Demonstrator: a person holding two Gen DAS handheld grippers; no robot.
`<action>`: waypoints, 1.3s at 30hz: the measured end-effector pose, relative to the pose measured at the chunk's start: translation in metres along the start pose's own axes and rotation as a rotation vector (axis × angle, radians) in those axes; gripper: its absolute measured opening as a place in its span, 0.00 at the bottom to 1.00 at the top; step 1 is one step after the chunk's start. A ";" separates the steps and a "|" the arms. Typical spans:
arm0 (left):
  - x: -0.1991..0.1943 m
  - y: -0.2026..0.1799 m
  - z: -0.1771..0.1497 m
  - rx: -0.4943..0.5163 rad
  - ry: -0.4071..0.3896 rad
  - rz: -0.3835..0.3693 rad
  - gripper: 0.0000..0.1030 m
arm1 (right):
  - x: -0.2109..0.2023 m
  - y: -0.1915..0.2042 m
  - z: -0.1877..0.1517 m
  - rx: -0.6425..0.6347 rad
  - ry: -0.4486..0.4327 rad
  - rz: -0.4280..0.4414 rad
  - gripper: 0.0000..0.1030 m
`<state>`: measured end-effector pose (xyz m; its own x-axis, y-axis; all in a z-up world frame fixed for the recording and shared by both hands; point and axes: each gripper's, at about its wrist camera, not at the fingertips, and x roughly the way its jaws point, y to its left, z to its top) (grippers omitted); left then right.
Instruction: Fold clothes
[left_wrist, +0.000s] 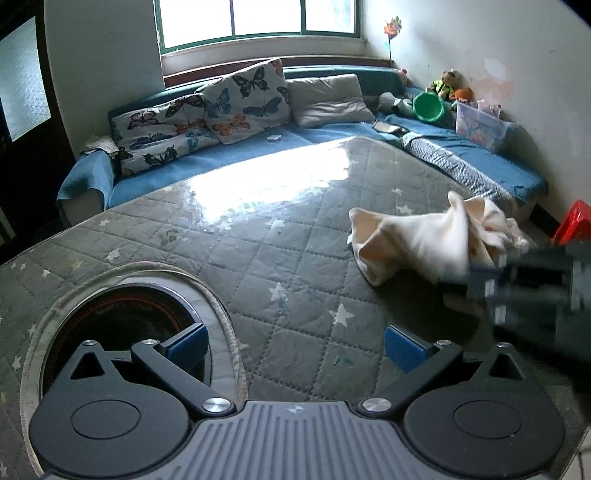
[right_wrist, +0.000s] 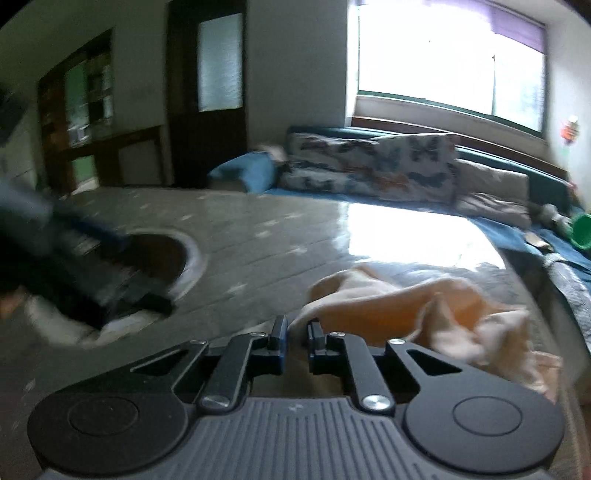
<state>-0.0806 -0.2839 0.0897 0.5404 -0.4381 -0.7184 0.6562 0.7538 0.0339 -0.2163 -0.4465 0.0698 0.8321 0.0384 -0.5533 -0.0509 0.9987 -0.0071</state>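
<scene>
We see the cream garment (left_wrist: 436, 240) bunched on the quilted bench (left_wrist: 258, 236). Our left gripper (left_wrist: 295, 345) is spread and empty; our right gripper (right_wrist: 295, 338) pinches the garment's edge. The green bucket's (left_wrist: 428, 106) contents are unclear.

The right wrist view is smeared throughout. Whether cloth sits between the right gripper's (right_wrist: 295, 338) nearly closed fingers cannot be told. The cream garment (right_wrist: 424, 306) blurs and seems to run off past the frame's right edge. The left gripper (right_wrist: 92, 273) is a dark streak there.
</scene>
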 end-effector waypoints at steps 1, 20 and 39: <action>-0.001 0.000 0.000 -0.001 -0.004 -0.005 1.00 | -0.002 0.008 -0.004 -0.016 0.005 0.019 0.09; 0.009 -0.044 -0.014 0.184 0.005 -0.221 0.89 | -0.071 0.027 -0.032 -0.013 0.024 0.050 0.25; 0.039 -0.067 -0.016 0.252 0.035 -0.341 0.38 | -0.026 -0.081 -0.019 0.305 0.062 -0.164 0.27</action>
<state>-0.1115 -0.3434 0.0481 0.2548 -0.6213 -0.7409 0.9050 0.4233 -0.0437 -0.2442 -0.5290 0.0686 0.7800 -0.1158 -0.6150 0.2554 0.9561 0.1438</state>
